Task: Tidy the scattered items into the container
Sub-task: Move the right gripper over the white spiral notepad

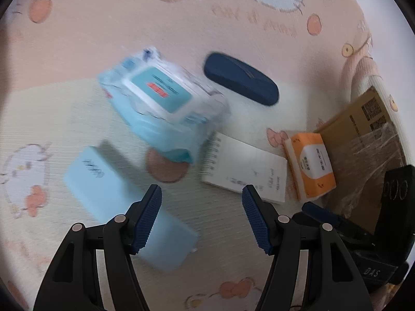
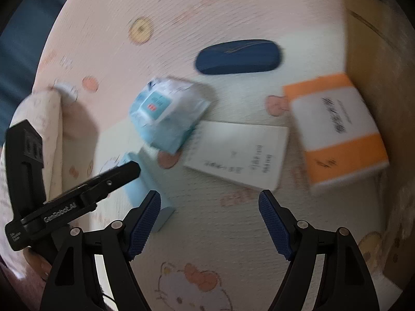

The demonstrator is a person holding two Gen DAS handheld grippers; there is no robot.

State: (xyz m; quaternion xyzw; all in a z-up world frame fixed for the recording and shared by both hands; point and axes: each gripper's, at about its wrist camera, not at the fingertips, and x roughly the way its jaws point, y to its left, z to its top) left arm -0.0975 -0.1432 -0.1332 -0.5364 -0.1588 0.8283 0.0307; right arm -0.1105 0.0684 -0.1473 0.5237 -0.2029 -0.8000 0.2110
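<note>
Left wrist view looks down on a bed sheet [image 1: 64, 51] that is pink and cream with cartoon cats on it. On the far left, near the camera, lies a light blue box [image 1: 109, 197]. The left gripper [image 1: 201, 194] hangs just above it. Its jaws are spread wide and nothing is between them.

Next to the right is a soft blue pack of wipes [image 1: 163, 96]. It is blurry. Its near end covers part of a round orange spot on the sheet. Farther away, to the right of the pack, lies a dark blue glasses case [image 1: 241, 79], a little apart from it.

Nearer, just right of the wipes pack, is a white spiral notebook [image 1: 249, 165]. An orange and white tissue pack [image 1: 310, 165] sits against the notebook's right side. The tissue pack also leans on the side of a brown cardboard box [image 1: 363, 134] at the far right. This box has clear tape on it. I cannot see inside it, so I cannot tell what is in it.

Right wrist view shows the same things. The right gripper [image 2: 209, 199] hangs over the sheet, near the notebook [image 2: 241, 153]. Its jaws are wide apart too, holding nothing. All the scattered things lie out on the sheet.
</note>
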